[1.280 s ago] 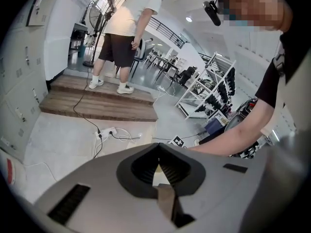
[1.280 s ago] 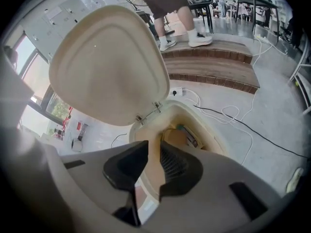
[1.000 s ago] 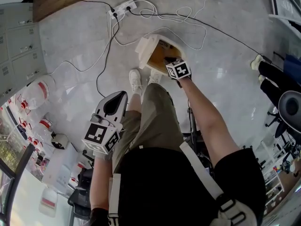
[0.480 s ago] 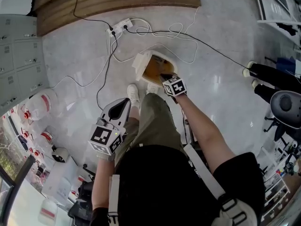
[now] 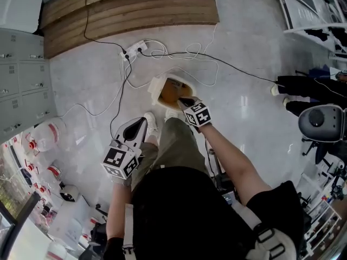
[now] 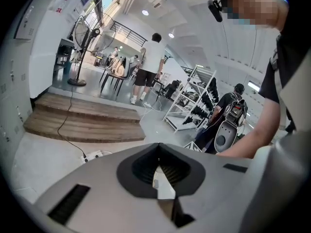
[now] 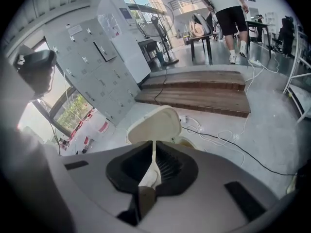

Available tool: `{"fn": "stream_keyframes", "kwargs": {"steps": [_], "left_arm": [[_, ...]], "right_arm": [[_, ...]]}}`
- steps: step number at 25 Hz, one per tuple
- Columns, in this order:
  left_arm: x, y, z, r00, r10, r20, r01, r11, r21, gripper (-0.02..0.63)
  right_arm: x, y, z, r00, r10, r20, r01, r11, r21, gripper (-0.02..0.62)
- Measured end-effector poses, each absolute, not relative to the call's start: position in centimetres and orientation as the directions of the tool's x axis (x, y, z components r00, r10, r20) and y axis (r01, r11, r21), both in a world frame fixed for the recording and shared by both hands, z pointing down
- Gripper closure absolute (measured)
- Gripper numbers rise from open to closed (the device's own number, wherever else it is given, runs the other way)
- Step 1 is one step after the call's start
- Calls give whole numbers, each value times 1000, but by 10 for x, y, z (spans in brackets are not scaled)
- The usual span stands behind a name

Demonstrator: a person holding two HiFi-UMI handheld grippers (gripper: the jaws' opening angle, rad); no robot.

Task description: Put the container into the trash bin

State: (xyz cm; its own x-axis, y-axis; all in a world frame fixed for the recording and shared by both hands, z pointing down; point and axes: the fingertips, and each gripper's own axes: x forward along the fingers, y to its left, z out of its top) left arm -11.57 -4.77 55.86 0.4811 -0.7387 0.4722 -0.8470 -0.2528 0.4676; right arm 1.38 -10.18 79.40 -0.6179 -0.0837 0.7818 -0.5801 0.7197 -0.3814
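Observation:
A cream trash bin (image 5: 172, 90) stands on the grey floor with its lid (image 5: 156, 85) swung open to the left. Something brownish-orange fills its inside; I cannot tell whether that is the container. My right gripper (image 5: 185, 100) hangs just in front of the bin's near rim, jaws shut with nothing between them. In the right gripper view those jaws (image 7: 154, 145) meet in a line, and the raised lid (image 7: 154, 125) shows right past them. My left gripper (image 5: 138, 125) is held by my left leg, well short of the bin. Its jaws (image 6: 158, 147) are shut and empty.
White and black cables (image 5: 179, 56) and a power strip (image 5: 133, 50) lie on the floor behind the bin, before a wooden step (image 5: 130, 10). Grey lockers (image 5: 21, 80) line the left. A black chair (image 5: 320, 122) and a person's feet (image 5: 279, 90) are at the right.
My right gripper has lifted up and back from over the bin's opening to its near rim, still shut. The left gripper has risen a little. The bin looks smaller and farther below.

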Motion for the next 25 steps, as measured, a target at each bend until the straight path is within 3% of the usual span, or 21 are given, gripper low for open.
{"fn": "stream_keyframes", "kwargs": {"steps": [25], "left_arm": [[-94, -80, 493, 580, -734, 352, -801, -435, 411, 601]], "right_arm": [[46, -117, 577, -714, -393, 580, -623, 734, -271, 561]]}}
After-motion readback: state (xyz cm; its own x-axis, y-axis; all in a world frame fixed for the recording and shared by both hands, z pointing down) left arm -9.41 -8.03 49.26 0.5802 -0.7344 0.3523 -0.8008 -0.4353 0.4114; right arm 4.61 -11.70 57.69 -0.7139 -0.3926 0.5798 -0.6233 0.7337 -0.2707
